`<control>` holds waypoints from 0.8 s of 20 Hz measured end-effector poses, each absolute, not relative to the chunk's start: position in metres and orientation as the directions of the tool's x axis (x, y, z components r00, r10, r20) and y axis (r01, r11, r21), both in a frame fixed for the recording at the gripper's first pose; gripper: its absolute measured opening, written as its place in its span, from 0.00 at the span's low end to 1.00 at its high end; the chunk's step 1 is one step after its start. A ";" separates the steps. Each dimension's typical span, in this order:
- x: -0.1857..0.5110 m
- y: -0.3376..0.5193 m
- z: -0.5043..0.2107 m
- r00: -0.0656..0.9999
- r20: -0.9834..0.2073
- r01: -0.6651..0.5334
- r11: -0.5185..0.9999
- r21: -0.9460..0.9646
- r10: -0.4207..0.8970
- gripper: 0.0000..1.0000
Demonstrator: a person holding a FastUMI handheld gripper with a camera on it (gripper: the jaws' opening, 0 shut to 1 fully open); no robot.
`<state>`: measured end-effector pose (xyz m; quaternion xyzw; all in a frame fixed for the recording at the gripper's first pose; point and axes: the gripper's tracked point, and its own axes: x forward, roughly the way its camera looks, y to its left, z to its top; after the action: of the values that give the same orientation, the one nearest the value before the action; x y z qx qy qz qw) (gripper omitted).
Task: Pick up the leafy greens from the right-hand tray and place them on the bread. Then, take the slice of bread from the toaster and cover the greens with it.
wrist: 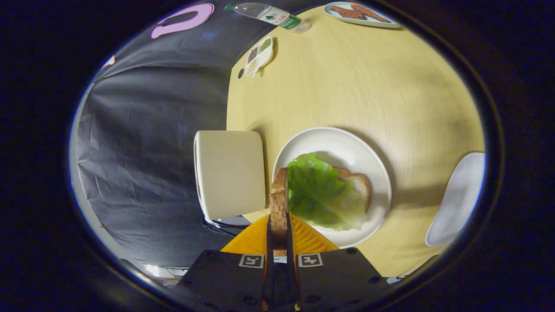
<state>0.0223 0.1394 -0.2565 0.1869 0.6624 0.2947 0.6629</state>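
Gripper view: jaws clamped on bread slice (279, 203), edge-on, long axis pointing ahead, beside greens (318, 195).

There are 2 bread slices (279, 203) (360, 184), 3 plates (334, 147) (457, 203) (362, 19), 1 lettuce leaf (321, 195), 1 toaster (229, 173), 1 bottle (269, 13).

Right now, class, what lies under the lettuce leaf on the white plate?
A slice of bread peeks out from under the lettuce leaf on the white plate; most of it is covered. The gripper is shut on another bread slice.
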 end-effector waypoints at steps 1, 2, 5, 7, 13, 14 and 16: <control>0.025 0.133 -0.264 -0.043 -0.787 -0.146 0.775 0.615 0.616 0.14; 0.029 0.125 -0.272 -0.032 -0.805 -0.150 0.793 0.590 0.592 0.14; 0.036 0.109 -0.286 -0.003 -0.839 -0.171 0.826 0.537 0.544 0.14; 0.037 0.103 -0.294 0.016 -0.854 -0.201 0.838 0.507 0.520 0.14; 0.041 0.089 -0.306 0.118 -0.891 -0.297 0.872 0.389 0.438 0.32; 0.043 0.086 -0.309 0.145 -0.898 -0.322 0.878 0.354 0.415 0.38; 0.043 0.086 -0.308 0.182 -0.897 -0.352 0.879 0.322 0.402 0.49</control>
<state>0.0433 0.0861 -0.3081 0.0209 0.5905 0.2452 0.7686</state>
